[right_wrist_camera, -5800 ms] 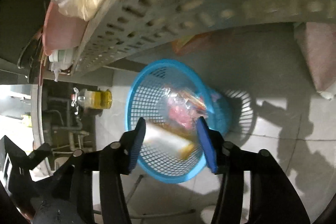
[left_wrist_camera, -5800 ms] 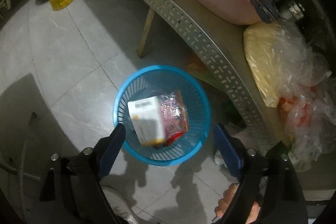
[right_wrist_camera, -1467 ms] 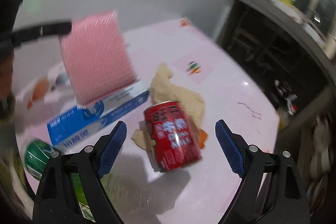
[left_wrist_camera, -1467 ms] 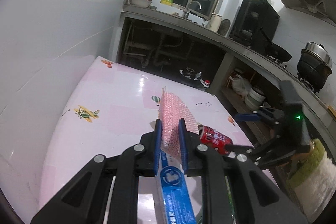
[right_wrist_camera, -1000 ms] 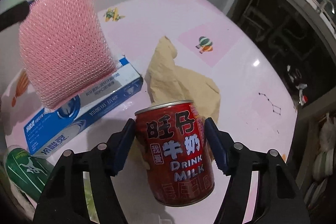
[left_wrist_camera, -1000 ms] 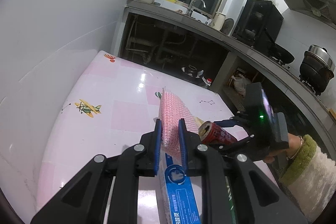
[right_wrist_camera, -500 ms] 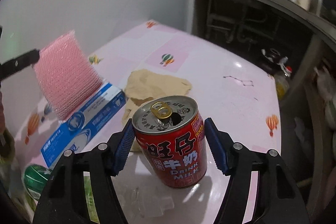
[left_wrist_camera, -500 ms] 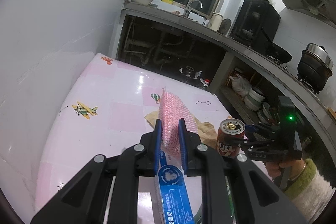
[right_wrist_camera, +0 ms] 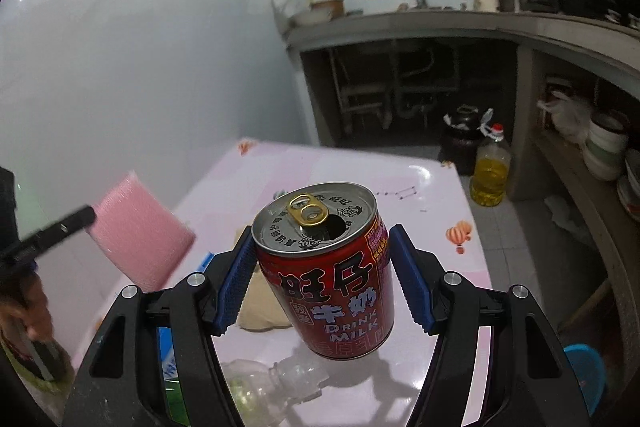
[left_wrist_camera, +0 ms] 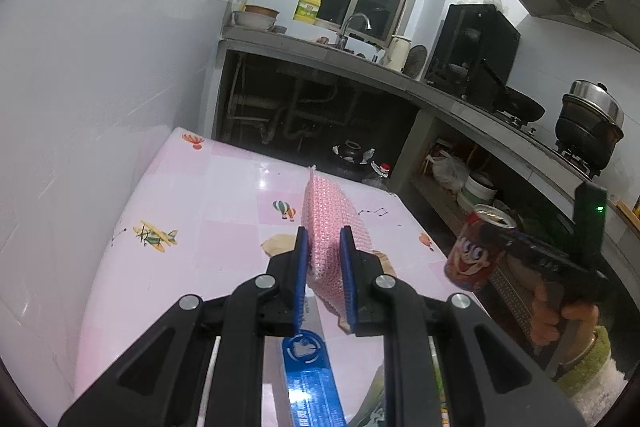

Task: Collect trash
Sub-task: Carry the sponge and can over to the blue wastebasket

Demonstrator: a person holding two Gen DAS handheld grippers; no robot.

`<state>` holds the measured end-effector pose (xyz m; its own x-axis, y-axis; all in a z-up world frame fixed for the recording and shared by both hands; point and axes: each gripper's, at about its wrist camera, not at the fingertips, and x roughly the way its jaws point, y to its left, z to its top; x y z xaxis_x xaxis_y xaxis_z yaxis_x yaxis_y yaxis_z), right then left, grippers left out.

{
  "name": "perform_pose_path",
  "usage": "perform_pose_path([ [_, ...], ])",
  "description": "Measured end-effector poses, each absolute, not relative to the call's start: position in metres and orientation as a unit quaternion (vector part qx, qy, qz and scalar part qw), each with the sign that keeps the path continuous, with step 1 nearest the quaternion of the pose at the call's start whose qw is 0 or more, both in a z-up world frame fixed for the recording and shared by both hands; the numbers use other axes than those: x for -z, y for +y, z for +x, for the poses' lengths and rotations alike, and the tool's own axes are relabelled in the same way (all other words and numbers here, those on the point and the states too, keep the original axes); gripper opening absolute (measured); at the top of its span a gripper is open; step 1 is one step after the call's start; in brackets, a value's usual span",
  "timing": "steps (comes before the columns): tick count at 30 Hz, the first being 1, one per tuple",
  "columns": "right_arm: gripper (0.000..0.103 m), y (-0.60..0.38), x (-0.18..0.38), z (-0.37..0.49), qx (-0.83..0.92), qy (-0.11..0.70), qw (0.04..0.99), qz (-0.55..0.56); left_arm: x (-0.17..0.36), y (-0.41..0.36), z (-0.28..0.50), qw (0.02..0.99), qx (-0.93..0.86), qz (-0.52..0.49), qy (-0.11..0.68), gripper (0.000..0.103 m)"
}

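Observation:
My left gripper (left_wrist_camera: 323,267) is shut on a pink mesh scouring pad (left_wrist_camera: 329,223), held edge-on above the pink table (left_wrist_camera: 168,195). The same pink pad (right_wrist_camera: 140,231) shows at the left of the right wrist view. My right gripper (right_wrist_camera: 324,279) is shut on a red milk drink can (right_wrist_camera: 328,267), upright with its opened top facing the camera, lifted off the table. In the left wrist view that red can (left_wrist_camera: 476,251) hangs past the table's right edge. A rim of the blue trash basket (right_wrist_camera: 588,375) peeks in at the lower right, on the floor.
On the table lie a blue box (left_wrist_camera: 312,383), a crumpled tan paper (right_wrist_camera: 260,303), a clear plastic bottle (right_wrist_camera: 276,383) and green packaging (right_wrist_camera: 176,403). An oil bottle (right_wrist_camera: 490,171) stands on the floor by the counter shelves (right_wrist_camera: 600,155). A white wall (left_wrist_camera: 100,47) borders the table's left.
The right gripper lifted the red can off the table, rolled it upright and carried it right, past the table edge. The left gripper rose slightly, still holding the pink pad.

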<state>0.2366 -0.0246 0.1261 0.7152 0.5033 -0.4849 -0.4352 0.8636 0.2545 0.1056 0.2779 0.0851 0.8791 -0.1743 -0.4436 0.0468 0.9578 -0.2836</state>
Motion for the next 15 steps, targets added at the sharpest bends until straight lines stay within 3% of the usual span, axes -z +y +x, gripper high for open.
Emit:
perform_pose_path([
  [15,0.062,-0.092,-0.125,0.184,-0.2,0.275,0.933,0.119,-0.094,0.223,0.105,0.957,0.107,-0.108,0.246,0.012],
])
